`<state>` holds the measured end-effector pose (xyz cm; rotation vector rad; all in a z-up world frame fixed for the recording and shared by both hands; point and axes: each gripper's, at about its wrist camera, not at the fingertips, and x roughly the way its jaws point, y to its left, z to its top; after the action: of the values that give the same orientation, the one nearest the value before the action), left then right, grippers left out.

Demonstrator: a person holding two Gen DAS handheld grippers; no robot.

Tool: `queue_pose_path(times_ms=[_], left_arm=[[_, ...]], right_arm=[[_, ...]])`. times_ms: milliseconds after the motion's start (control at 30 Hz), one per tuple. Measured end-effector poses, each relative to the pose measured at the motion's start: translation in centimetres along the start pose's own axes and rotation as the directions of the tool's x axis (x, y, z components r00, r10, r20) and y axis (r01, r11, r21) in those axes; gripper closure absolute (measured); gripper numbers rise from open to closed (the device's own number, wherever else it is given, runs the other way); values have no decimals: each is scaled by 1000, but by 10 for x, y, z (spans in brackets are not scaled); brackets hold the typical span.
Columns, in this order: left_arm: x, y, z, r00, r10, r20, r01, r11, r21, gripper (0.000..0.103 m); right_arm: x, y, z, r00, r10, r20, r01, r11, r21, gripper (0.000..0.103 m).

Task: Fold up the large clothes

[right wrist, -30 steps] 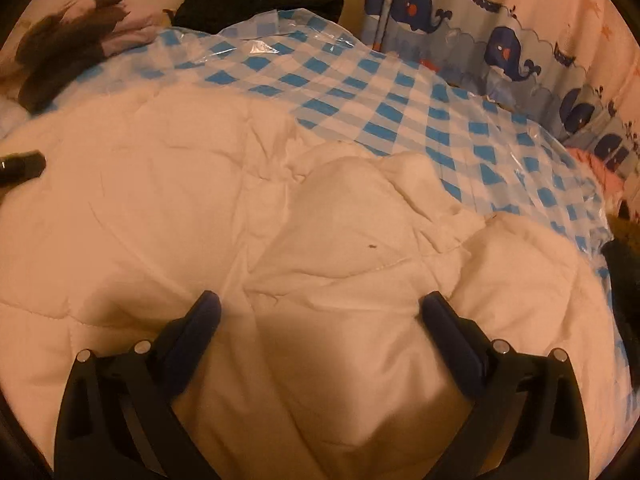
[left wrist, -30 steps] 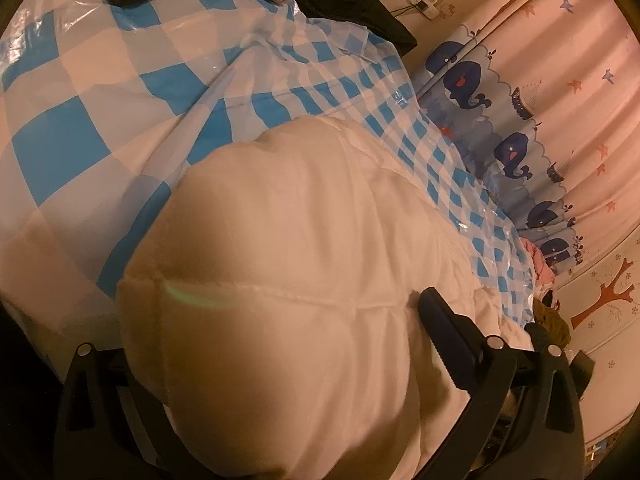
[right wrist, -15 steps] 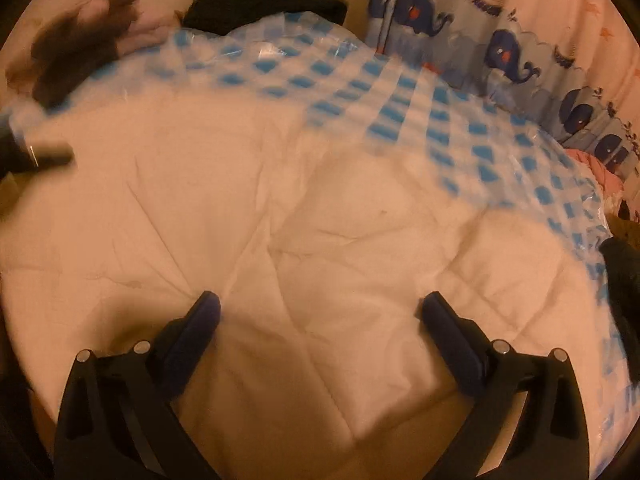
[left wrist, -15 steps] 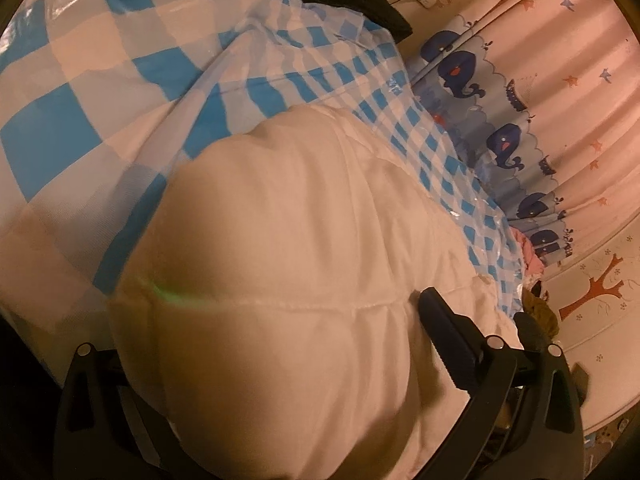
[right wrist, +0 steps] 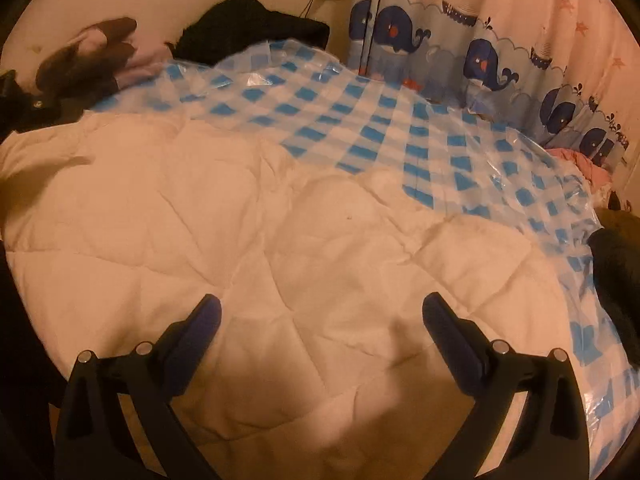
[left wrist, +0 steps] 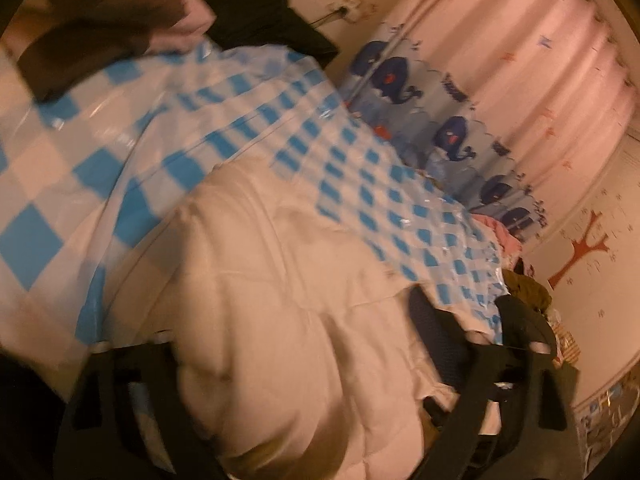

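Observation:
A thick white quilt [left wrist: 280, 280] lies on a bed covered by a blue-and-white checked plastic sheet [left wrist: 100, 152]. A puffy fold of the quilt fills my left gripper [left wrist: 296, 320], whose jaws are closing on it. The fold hides the left finger, and the right finger [left wrist: 432, 320] presses into its side. In the right wrist view the quilt [right wrist: 200, 220] spreads flat over the near half of the bed. My right gripper [right wrist: 322, 302] hovers open just above it with nothing between its fingers.
Brown and pink clothes [left wrist: 100, 20] and a black garment [left wrist: 260, 12] are piled at the bed's far end. A whale-print curtain [right wrist: 480, 60] hangs along the right side. Another dark garment [right wrist: 616, 280] lies at the right edge, and more clothes [left wrist: 524, 288] are heaped by the wall.
The left gripper has risen and rolled with the quilt fold still between its fingers. Under the right gripper the quilt's raised bump has flattened out.

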<state>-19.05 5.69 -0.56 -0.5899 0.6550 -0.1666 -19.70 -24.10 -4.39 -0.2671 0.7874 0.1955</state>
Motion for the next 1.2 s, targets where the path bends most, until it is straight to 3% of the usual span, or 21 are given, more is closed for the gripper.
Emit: queue_pose_path(times_ms=[67, 233, 300, 433, 533, 567, 600, 733, 867, 1000, 1100, 1200], left_arm=[[-2, -10, 3, 1000, -9, -1, 9, 1000, 14, 30], [-3, -20, 2, 1000, -21, -2, 21, 999, 35, 34], [-4, -16, 3, 1000, -28, -6, 28, 1000, 3, 37], [-6, -22, 3, 1000, -19, -14, 19, 1000, -9, 39], [-10, -32, 3, 999, -41, -8, 41, 999, 12, 56], [-12, -36, 4, 998, -55, -8, 55, 998, 21, 71], [-13, -40, 5, 997, -71, -7, 71, 997, 28, 76], [-23, -72, 4, 993, -119, 4, 118, 987, 108, 82], [-28, -119, -7, 990, -142, -3, 139, 960, 243, 83], [-25, -174, -29, 982, -183, -51, 188, 903, 386, 83], [-21, -204, -43, 973, -209, -93, 229, 866, 444, 83], [-24, -229, -47, 965, -238, -110, 262, 831, 491, 84]], right_arm=[[16, 9, -10, 999, -11, -47, 10, 999, -39, 6], [0, -4, -7, 999, 29, 18, -30, 999, 28, 6], [11, 1, -8, 999, 39, -34, -39, 999, 2, 6], [16, 9, -11, 999, 8, -35, -8, 1000, -9, 6], [16, 9, -14, 999, 13, -32, -13, 1000, 0, 6], [17, 8, -15, 999, 10, -32, -11, 1000, -1, 6], [17, 8, -15, 999, 9, -31, -9, 1000, 0, 6], [18, 8, -16, 1000, 13, -27, -13, 1000, 8, 6], [21, 9, -16, 1000, 3, -21, -2, 1000, 5, 6], [20, 10, -19, 1000, -3, -10, 3, 1000, 8, 6], [18, 4, -20, 1000, 22, -5, -22, 1000, 22, 6], [3, -14, -13, 996, 67, -52, -67, 998, 11, 7]])
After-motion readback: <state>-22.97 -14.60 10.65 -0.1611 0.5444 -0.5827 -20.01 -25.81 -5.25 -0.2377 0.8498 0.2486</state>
